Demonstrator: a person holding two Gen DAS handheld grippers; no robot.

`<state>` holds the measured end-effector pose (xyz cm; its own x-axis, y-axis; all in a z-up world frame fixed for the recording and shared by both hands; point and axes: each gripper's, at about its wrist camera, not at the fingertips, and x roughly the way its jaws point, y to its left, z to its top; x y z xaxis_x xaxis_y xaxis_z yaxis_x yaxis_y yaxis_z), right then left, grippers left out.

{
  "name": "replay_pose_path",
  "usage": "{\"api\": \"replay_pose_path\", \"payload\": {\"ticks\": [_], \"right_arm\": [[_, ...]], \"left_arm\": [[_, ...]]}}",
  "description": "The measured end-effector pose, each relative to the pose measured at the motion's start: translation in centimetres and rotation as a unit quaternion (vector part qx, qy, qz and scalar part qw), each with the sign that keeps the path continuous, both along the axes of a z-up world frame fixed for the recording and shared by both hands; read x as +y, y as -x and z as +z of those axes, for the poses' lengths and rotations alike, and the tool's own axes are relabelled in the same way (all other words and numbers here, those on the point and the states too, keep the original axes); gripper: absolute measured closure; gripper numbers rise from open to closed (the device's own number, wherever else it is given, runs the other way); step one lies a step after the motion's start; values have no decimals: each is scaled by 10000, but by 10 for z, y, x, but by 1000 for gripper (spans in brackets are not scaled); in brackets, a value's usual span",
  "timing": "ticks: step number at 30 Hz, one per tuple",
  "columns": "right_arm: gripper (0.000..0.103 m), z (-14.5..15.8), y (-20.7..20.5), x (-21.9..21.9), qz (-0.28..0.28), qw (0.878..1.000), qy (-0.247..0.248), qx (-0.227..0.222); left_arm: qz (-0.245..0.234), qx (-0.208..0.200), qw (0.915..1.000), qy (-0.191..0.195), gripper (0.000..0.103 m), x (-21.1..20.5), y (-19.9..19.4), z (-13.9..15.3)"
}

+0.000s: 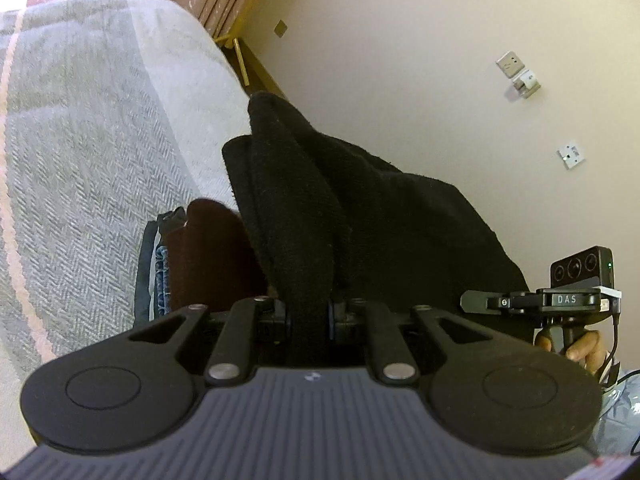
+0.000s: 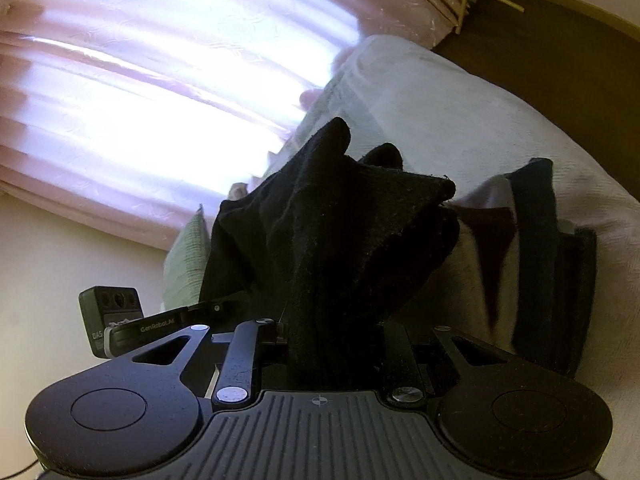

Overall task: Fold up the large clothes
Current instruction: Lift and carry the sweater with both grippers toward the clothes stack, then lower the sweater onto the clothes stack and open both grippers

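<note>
Left wrist view: grey bedspread [image 1: 92,152] upper left; folded clothes [image 1: 176,256] lower left; left gripper [image 1: 310,316] pinching black garment [image 1: 320,208] at centre. Right wrist view: pink curtain [image 2: 140,80] upper left; right gripper [image 2: 332,336] clamps the garment, centre.

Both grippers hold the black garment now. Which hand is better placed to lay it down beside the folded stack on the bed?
Probably left. The left gripper grips the black garment with the folded stack just beside it, lower left. From the right gripper, the stack looks farther off.
</note>
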<state>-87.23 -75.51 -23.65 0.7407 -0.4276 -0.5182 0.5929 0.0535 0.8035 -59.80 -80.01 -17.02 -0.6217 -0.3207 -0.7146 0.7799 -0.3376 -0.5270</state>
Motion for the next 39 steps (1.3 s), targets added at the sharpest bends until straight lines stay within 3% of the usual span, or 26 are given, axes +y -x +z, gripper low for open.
{"api": "replay_pose_path", "payload": {"ticks": [1, 3, 5, 7, 9, 12, 16, 18, 21, 23, 25, 26, 28, 29, 31, 34, 36, 39], "right_arm": [[79, -3, -1, -1, -19, 9996, 47, 286], [62, 0, 3, 8, -225, 9967, 157, 764], [58, -2, 13, 14, -569, 9940, 296, 888], [57, 6, 24, 24, -967, 9893, 420, 1007], [52, 18, 31, 31, -1482, 9749, 532, 1572], [51, 52, 25, 46, -2054, 9424, 1051, 2421], [52, 85, -18, 47, -1786, 9127, 1923, 3131], [57, 87, -49, 43, -1410, 8978, 2342, 3453], [70, 58, -89, 25, -806, 8874, 2378, 3867], [74, 30, -101, 14, -639, 8720, 2258, 4297], [74, 10, -95, 10, -800, 8725, 2160, 4310], [74, 6, -86, 11, -1027, 8785, 2032, 4200], [74, 12, -67, 18, -1437, 9023, 1742, 3672], [74, 18, -60, 26, -1682, 9052, 1664, 3531], [74, 34, -49, 47, -1947, 8987, 1661, 3560], [74, 62, -41, 92, -2003, 9048, 1830, 3282], [74, 82, -50, 123, -1868, 9059, 1955, 3260], [74, 86, -77, 149, -1587, 8987, 2092, 3513]], "left_arm": [[-7, -19, 10000, 7, 91, -3, 0, -7], [19, -118, 9998, 171, 85, -4, 0, -19], [93, -171, 9992, 339, 70, -3, -4, -28], [176, -167, 9989, 411, 69, -1, -11, -31], [242, -227, 9980, 533, 69, 2, -19, -25], [447, -487, 9938, 897, 72, 8, -25, -7], [988, -551, 9833, 1428, 76, 8, -25, 22], [822, -580, 9800, 1719, 76, 10, -7, 33], [220, -836, 9775, 1923, 75, 13, 34, 27], [142, -1156, 9717, 2056, 75, 10, 54, 13], [245, -1579, 9673, 1970, 75, 3, 64, -9], [306, -1627, 9680, 1885, 75, -1, 63, -23], [515, -1523, 9725, 1683, 75, -6, 53, -33], [610, -1425, 9742, 1642, 76, -7, 49, -32], [715, -1430, 9726, 1691, 78, -3, 39, -22], [817, -1676, 9632, 1935, 80, 19, 28, 1], [833, -1676, 9605, 2058, 80, 47, 21, 19], [797, -1534, 9612, 2151, 78, 90, 26, 32]]}}
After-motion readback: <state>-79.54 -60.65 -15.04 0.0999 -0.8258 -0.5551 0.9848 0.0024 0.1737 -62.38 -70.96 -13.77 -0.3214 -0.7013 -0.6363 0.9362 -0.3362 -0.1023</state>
